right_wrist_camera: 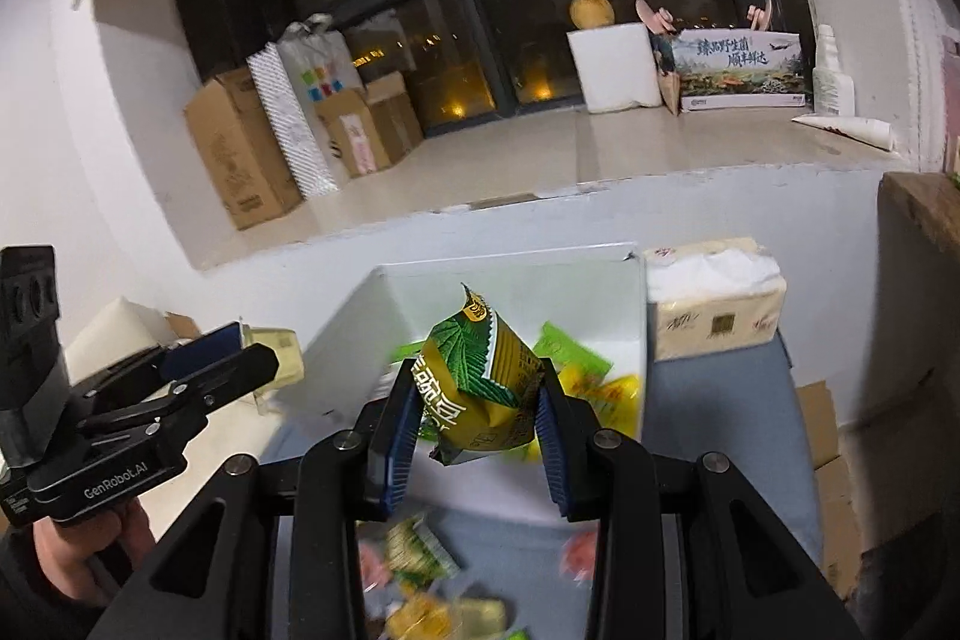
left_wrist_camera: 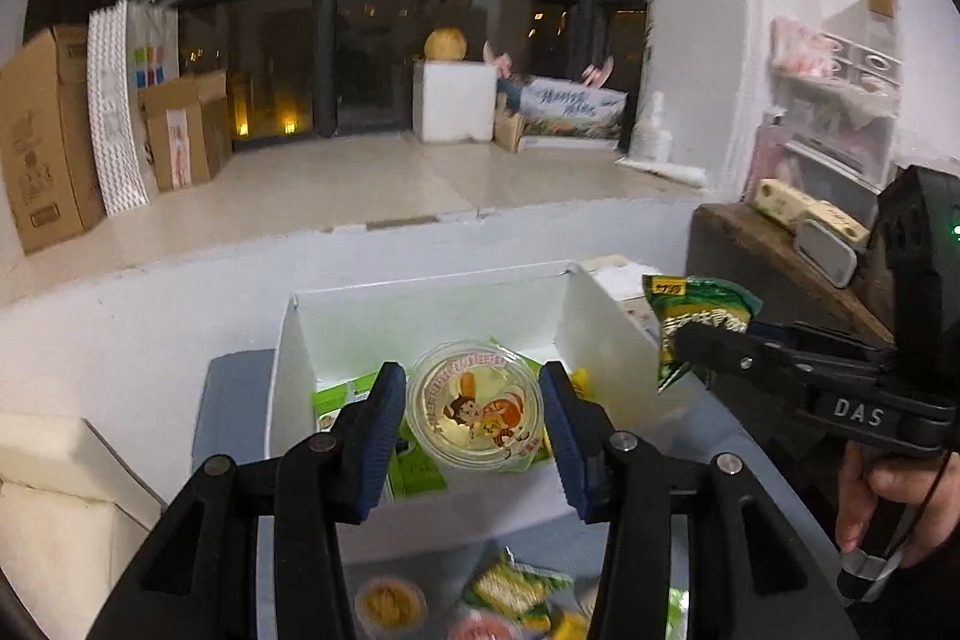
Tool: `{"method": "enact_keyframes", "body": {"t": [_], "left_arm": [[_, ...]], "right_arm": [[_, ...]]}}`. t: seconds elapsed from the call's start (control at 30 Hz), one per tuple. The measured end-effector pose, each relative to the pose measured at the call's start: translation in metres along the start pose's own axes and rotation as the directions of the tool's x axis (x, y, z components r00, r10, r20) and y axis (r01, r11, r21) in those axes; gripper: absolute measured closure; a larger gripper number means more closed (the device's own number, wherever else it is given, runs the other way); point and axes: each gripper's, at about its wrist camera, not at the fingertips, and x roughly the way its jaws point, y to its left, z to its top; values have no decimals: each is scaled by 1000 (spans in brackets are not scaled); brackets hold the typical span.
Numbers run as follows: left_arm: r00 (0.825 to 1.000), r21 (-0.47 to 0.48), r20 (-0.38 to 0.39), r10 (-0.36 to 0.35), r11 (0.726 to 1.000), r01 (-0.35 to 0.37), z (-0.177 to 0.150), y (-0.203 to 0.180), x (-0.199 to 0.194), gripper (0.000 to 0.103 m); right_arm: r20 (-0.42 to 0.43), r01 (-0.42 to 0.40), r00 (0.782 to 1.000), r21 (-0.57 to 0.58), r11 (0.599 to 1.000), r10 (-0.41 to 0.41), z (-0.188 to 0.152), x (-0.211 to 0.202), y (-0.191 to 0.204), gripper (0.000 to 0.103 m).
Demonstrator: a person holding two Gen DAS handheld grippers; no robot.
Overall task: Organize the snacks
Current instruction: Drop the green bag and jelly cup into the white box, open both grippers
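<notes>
Two grippers angled downward over white box [left_wrist_camera: 432,316], left gripper [left_wrist_camera: 474,415] clamped on round jelly cup [left_wrist_camera: 474,409] above box interior, right gripper [right_wrist_camera: 477,421] clamped on green-gold snack packet [right_wrist_camera: 486,388], held upright near box's right wall, hand [left_wrist_camera: 888,490] gripping handle.

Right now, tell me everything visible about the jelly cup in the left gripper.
The jelly cup is a round clear-plastic tub with yellowish contents and a printed film lid showing a cartoon character. The left gripper clamps it side to side between its blue pads, lid tilted toward the camera, held over the white box of snack packets, touching only the pads.
</notes>
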Motion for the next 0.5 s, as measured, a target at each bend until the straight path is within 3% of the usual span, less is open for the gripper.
{"method": "enact_keyframes", "body": {"t": [0.1,0.13,0.17,0.2,0.23,0.5], "left_arm": [[998,-33,-69,2,999,-4,3,10,35,52],[994,-47,-106,4,999,-9,1,13,47,48],[992,-49,-122,16,999,-22,0,13,54,34],[991,-47,-130,33,998,-40,-2,14,58,21],[990,-47,-133,51,997,-57,-5,15,61,0],[987,-55,-154,52,997,-61,-22,23,54,0]], "right_arm": [[-34,-19,999,55,998,20,8,20,-13,61],[-41,-43,998,87,995,46,9,25,-18,45],[-48,-38,998,119,992,44,8,31,-23,30],[-44,-25,999,131,991,31,7,33,-26,8],[-27,-23,999,139,990,27,5,32,-28,6],[2,-23,1000,146,989,23,-12,12,-35,0]]}}
